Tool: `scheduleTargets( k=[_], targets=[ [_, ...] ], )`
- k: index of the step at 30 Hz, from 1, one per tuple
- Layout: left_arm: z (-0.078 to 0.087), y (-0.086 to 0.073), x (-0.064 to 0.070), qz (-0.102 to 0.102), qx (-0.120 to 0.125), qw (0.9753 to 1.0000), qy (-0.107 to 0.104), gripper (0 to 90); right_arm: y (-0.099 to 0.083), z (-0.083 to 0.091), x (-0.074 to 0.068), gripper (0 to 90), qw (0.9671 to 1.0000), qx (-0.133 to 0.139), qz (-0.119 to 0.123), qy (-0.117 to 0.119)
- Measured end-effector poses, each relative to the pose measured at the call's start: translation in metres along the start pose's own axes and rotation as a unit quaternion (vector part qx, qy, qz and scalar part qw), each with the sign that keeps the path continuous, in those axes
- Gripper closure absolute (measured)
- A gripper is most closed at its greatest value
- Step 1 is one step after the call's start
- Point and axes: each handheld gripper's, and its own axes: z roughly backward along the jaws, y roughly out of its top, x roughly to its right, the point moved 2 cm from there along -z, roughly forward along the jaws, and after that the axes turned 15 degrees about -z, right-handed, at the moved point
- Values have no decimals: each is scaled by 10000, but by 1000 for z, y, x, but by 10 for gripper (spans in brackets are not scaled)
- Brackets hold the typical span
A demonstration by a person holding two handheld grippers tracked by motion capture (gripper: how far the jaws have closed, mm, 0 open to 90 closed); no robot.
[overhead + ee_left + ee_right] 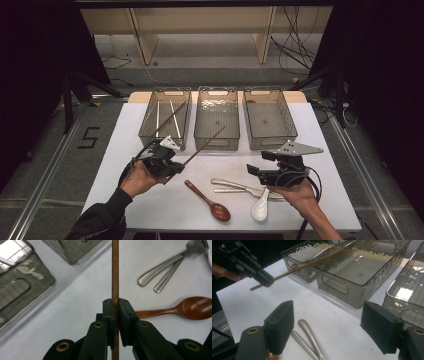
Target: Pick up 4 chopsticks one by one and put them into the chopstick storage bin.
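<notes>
A white tabletop (pixel 150 200) stands in a dark room, with wooden shelving and loose cables behind it. At its far edge three smoky plastic bins stand in a row. The left bin (pixel 150 131) already holds some chopsticks, light ones and a dark one; the middle bin (pixel 216 140) and the right bin (pixel 270 142) look empty. The left tool (pixel 172 165) is closed on a brown chopstick (pixel 205 145), gripping it near one end; the stick is in the air, pointing toward the middle bin, and its far tip is over the front rim there. The right tool (pixel 252 170) is open with jaws wide apart, holding nothing, above the metal cutlery (pixel 235 186). A wooden spoon (pixel 207 201) and a white spoon (pixel 260 206) lie near the front edge. I judge that the sorting is at an early stage: chopsticks are almost done, spoons and metal pieces are left. The only writing is a "5" (pixel 88 137) on the floor; I see no brand.
</notes>
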Motion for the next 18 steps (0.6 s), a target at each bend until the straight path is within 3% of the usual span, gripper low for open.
scheduleTargets(
  k=[18],
  targets=[
    [16,0,-28,324,328,9985,294,840,0,-1,1,276,10000,9,-21,-23]
  ],
)
